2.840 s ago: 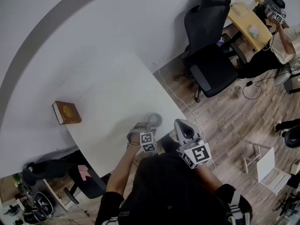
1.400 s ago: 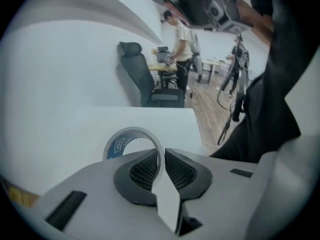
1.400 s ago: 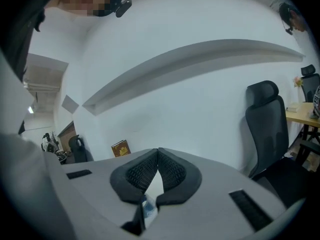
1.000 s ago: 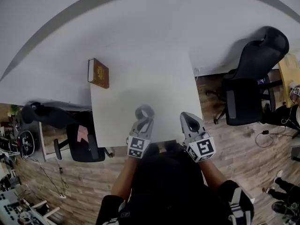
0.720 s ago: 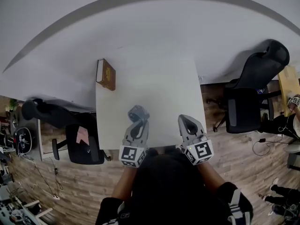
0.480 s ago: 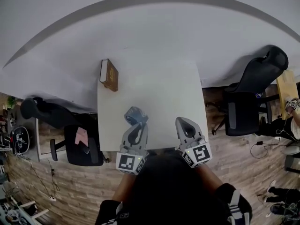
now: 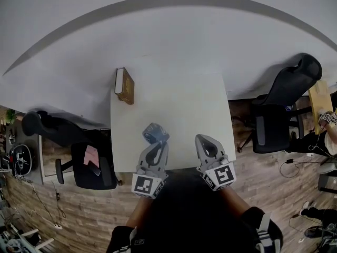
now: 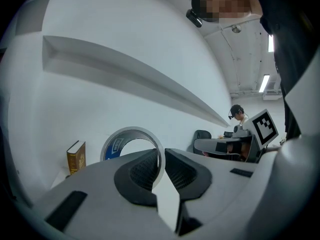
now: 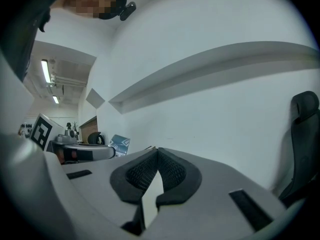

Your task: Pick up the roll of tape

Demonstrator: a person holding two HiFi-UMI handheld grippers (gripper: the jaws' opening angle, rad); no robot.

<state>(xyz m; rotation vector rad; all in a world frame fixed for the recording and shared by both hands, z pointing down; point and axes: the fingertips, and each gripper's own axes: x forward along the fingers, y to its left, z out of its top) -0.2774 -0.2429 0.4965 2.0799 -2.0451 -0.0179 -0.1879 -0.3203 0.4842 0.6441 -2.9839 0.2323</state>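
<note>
— Whereabouts of the roll of tape [image 8: 112, 145]?

— Up in the left hand-held gripper [image 8: 161, 152], standing on edge, hole toward the camera. Clamped by its band: one pad inside the ring, the other outside, jaws only narrowly apart around it.

— Clear of the surface [image 7: 179, 99]?

— Looks so from the left gripper view, with only pale wall [image 8: 125, 49] behind the ring. From the head view, hovers over the near half of the white surface, left of its middle.

— And the right hand-held gripper [image 7: 202, 138]?

— Jaws closed together, nothing between the pads. Held beside the left one, near the surface's front edge, apart from the tape.

— Anything else around?

— Brown book [image 7: 125, 85] at the far left corner of the surface, well apart from the tape. Black office chair [image 7: 284, 96] on the wood floor [image 7: 253, 162] to the right, a second dark chair [image 7: 102, 173] to the left.
</note>
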